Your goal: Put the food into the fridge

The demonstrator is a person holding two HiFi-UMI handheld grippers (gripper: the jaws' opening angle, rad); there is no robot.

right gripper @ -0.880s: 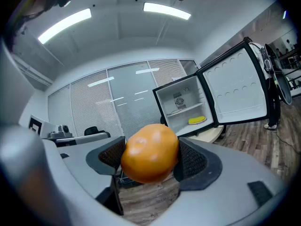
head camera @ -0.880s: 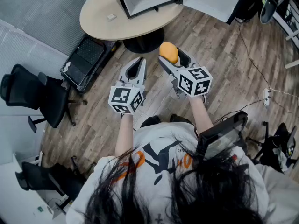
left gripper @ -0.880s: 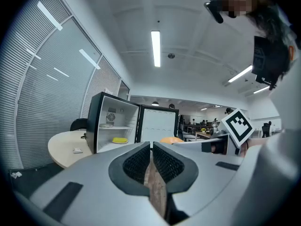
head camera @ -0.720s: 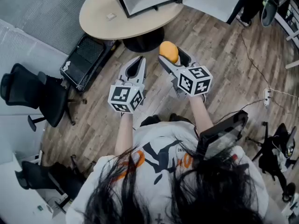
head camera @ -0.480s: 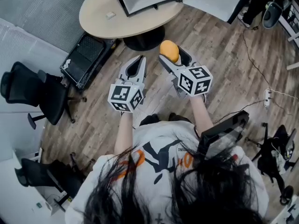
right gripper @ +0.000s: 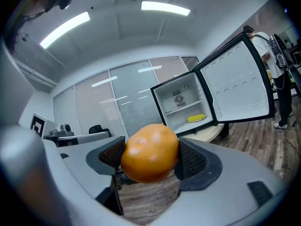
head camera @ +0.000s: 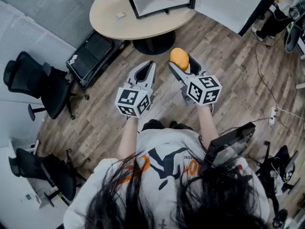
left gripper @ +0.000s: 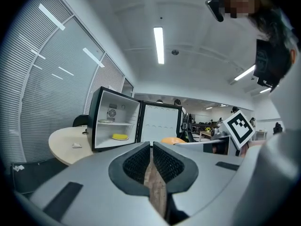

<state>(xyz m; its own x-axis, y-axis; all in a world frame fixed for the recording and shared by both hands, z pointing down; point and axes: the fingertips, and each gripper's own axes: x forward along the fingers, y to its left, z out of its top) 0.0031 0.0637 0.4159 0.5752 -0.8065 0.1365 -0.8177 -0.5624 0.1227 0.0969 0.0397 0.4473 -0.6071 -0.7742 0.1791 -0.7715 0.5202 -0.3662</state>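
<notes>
1. Head view: the right gripper (head camera: 182, 63) is clamped on the orange fruit (head camera: 179, 57) and holds it in the air over the wooden floor (head camera: 228, 66), in front of the person. The left gripper (head camera: 149, 67) is just beside it. The open fridge (head camera: 143, 4) stands on the round table (head camera: 119, 25) ahead, well apart from the fruit.
2. Left gripper view: the pads are together and we see nothing between them. The fruit shows at the right, and a yellow food (left gripper: 120, 136) already lies inside the fridge.
3. Right gripper view: the jaws stand wide and both pads press the sides of the fruit at its widest part. We judge it light, round and smooth, so it may slip or roll. A gentle hold across the middle seems best.
</notes>
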